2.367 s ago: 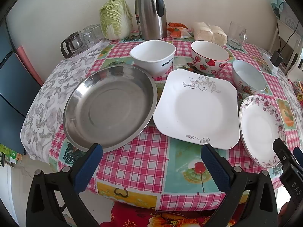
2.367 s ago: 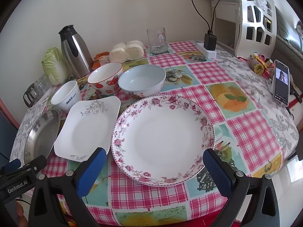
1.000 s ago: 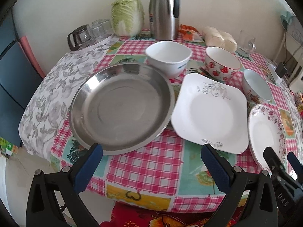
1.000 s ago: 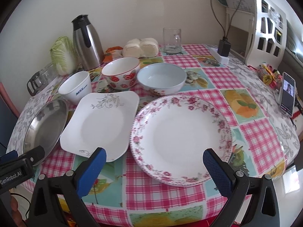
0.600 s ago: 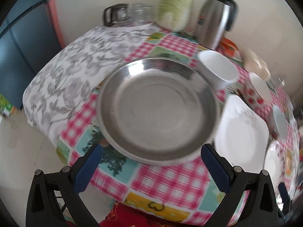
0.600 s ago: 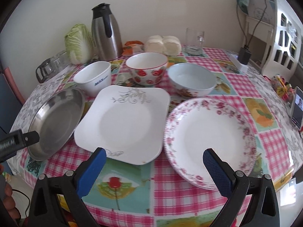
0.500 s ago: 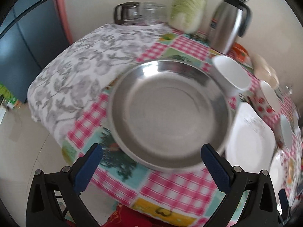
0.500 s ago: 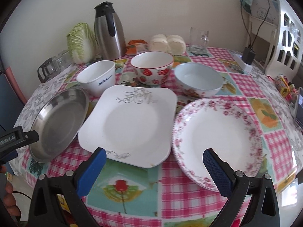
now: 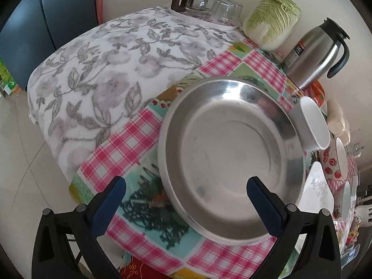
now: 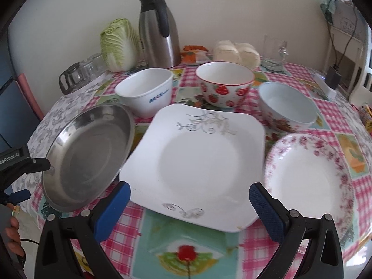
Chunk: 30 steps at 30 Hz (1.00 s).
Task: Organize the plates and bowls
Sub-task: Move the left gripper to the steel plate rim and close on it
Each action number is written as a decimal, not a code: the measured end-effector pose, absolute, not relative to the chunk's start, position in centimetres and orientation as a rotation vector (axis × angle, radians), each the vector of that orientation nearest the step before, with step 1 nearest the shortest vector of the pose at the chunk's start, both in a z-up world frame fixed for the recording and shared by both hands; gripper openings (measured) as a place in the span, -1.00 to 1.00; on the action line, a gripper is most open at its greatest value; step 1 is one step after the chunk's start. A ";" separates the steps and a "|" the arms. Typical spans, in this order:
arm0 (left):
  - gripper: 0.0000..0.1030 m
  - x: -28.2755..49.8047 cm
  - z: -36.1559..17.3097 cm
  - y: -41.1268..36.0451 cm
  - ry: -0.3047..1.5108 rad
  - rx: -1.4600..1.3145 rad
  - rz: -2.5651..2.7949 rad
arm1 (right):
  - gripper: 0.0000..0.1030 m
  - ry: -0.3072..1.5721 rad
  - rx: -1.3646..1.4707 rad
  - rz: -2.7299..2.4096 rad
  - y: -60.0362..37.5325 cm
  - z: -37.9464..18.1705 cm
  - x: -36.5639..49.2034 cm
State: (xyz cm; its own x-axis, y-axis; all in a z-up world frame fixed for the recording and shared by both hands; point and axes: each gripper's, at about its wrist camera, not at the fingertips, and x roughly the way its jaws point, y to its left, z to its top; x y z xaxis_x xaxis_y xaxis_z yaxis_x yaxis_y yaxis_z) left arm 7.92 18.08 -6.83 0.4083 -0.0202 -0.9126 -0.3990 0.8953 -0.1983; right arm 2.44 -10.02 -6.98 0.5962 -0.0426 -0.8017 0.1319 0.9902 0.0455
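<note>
Left tool (image 9: pixel 186 200): released, jaws wide, empty. Steel pan (image 9: pixel 232 160) dead ahead on table (image 9: pixel 130 144), near rim between the jaws; likely lining up for a rim grasp.

Right tool (image 10: pixel 189 205): released, empty. Square plate (image 10: pixel 200 162) directly ahead, floral plate (image 10: pixel 309 181) to its right. Three bowls (image 10: pixel 224 86) in a row beyond. Plates lie flat, unstacked; sorting not begun.

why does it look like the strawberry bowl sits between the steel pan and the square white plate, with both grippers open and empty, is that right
Not quite. The strawberry bowl sits behind the square white plate, which lies directly beside the steel pan, as the right wrist view shows. Both the left gripper and right gripper are indeed open and empty.
</note>
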 end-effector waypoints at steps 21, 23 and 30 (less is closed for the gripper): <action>1.00 12.7 -9.4 20.3 1.099 -0.301 0.361 | 1.00 0.911 0.090 -0.034 -7.2 -8.5 8.7; 1.00 12.8 -9.8 20.5 1.113 -0.303 0.382 | 1.00 0.914 0.070 -0.039 -6.9 -8.6 9.3; 0.68 13.2 -11.2 21.2 1.164 -0.293 0.422 | 1.00 0.926 0.025 -0.054 -6.4 -9.0 10.9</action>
State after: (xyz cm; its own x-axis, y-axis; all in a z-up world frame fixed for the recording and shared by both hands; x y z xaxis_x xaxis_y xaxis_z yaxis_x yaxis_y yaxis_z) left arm 13.19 21.16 -11.24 0.3316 0.1683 -0.9283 -0.4662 0.8847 -0.0061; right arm 10.94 -6.37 -9.04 0.5998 -0.0355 -0.7994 0.0568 0.9984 -0.0018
